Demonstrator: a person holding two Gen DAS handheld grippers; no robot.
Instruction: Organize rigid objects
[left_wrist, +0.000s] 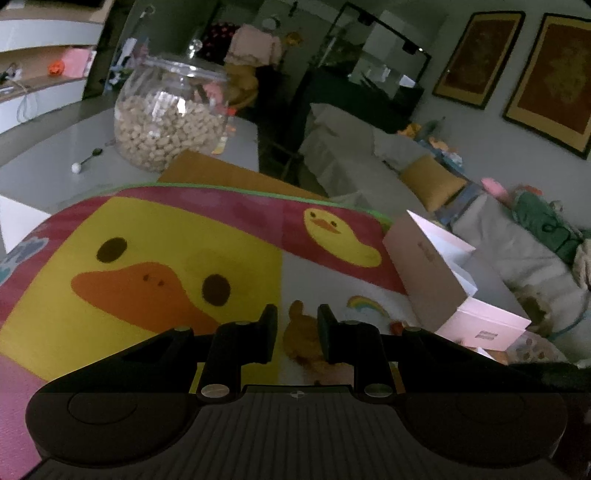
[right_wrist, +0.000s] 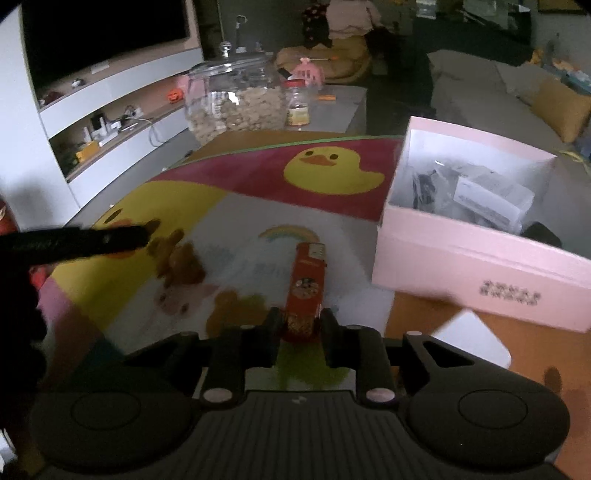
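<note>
The red lighter (right_wrist: 304, 288), patterned with small pictures and capped in metal, lies on the duck-print mat (right_wrist: 236, 184) with its near end clamped by the right hand-held gripper (right_wrist: 300, 325). Just beside it, to the right, an open pink box (right_wrist: 480, 266) holds grey and white packets. Behind stands a big glass jar (right_wrist: 236, 107) of pale nuts. The left hand-held gripper (left_wrist: 297, 332) is clenched on nothing.

duck mat (right_wrist: 332, 206) and pink box (right_wrist: 461, 266) on table (right_wrist: 517, 354)
</note>
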